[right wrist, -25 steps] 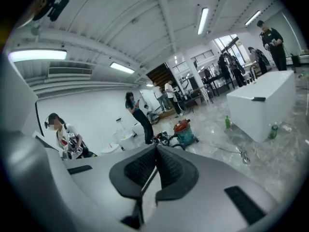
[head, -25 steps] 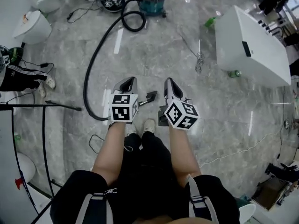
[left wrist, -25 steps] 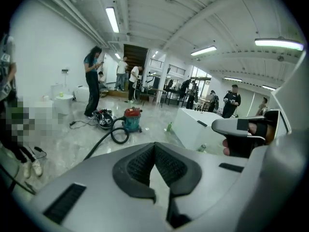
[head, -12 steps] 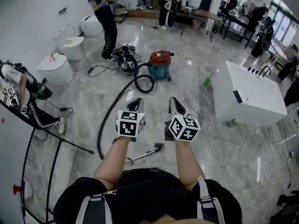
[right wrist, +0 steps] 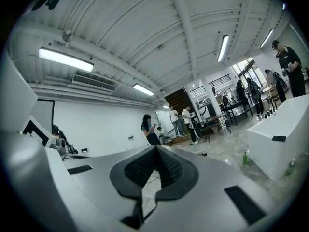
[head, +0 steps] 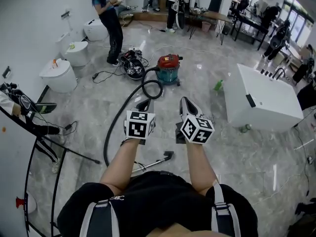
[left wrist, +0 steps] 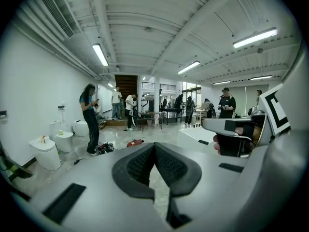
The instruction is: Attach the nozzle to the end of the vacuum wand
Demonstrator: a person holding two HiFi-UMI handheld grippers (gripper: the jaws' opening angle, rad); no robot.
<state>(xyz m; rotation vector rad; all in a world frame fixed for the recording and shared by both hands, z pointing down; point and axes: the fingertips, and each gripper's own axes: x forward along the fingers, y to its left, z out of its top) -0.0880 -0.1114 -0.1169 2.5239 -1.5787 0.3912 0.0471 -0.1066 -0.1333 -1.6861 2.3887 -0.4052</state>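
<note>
A thin metal vacuum wand (head: 148,164) lies on the floor just in front of my knees, with a dark fitting (head: 168,155) at its far end. A black hose (head: 116,120) curves from it back to the red and teal vacuum cleaner (head: 169,68). My left gripper (head: 143,104) and right gripper (head: 186,102) are held side by side at about waist height, well above the wand. Each is shut with nothing between its pads, as the left gripper view (left wrist: 154,150) and the right gripper view (right wrist: 155,152) show.
A white block-shaped unit (head: 266,105) stands to the right, with a green bottle (head: 218,85) near it. Several white toilets (head: 59,75) line the left wall. A person (head: 108,19) stands by cables at the back, and a black stand (head: 49,149) leans at the left.
Both grippers have risen from close to the floor to waist height, still shut and empty. The head view has tilted up, so the room beyond the vacuum cleaner now shows.
</note>
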